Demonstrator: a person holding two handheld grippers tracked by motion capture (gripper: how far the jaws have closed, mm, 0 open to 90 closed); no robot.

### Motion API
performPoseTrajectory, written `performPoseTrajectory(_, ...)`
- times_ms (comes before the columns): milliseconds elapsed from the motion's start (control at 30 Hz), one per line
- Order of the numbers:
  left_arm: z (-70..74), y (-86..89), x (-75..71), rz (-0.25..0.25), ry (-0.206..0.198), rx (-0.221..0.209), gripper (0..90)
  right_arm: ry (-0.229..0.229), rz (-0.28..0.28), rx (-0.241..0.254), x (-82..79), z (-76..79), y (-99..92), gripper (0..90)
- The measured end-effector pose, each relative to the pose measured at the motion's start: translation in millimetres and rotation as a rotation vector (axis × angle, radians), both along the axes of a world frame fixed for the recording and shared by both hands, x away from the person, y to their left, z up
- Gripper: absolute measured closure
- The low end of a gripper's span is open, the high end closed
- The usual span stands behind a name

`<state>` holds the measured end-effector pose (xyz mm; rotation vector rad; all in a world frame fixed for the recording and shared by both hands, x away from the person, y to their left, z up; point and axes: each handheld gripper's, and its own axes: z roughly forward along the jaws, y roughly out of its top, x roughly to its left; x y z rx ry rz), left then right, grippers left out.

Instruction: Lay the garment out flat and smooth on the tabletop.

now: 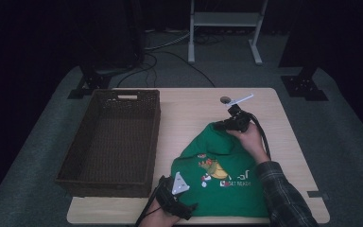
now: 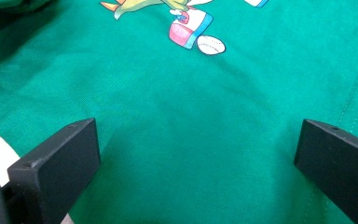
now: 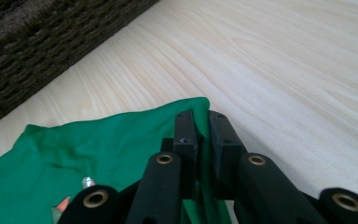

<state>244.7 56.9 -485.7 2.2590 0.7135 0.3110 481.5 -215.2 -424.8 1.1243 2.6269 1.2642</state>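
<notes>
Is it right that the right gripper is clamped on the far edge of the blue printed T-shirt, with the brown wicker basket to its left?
Not quite: the printed T-shirt is green, not blue, as the high view shows. The rest holds: the right gripper is clamped on its far edge, and the brown wicker basket sits to the shirt's left.

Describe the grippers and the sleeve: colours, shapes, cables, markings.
Both are black two-fingered hand-held units. The left gripper carries a grey three-cornered plate with small dots on top, and a black cable trails off it. The right gripper has a thick black cable looping back and a thin pale plate on top; its fingers are blocky, on links with brass-coloured pivot pins. The right sleeve is dark plaid.
</notes>
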Motion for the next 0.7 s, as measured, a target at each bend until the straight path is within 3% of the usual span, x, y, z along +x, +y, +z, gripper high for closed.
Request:
performPoseTrajectory(400,0.1,0.1,0.1,-0.001,-0.001,0.001,0.0,0.027,-0.042,-0.024,9.0,-18.4,2.8,79.5)
performPoseTrajectory(500,0.1,0.1,0.1,-0.001,-0.001,0.002,0.0,0.014,-0.062,-0.049,9.6,-20.0,4.5,71.9)
performPoseTrajectory(700,0.0,0.0,0.1,0.000,-0.001,-0.001,0.0,-0.004,-0.105,-0.076,8.9,-19.8,5.0,47.8)
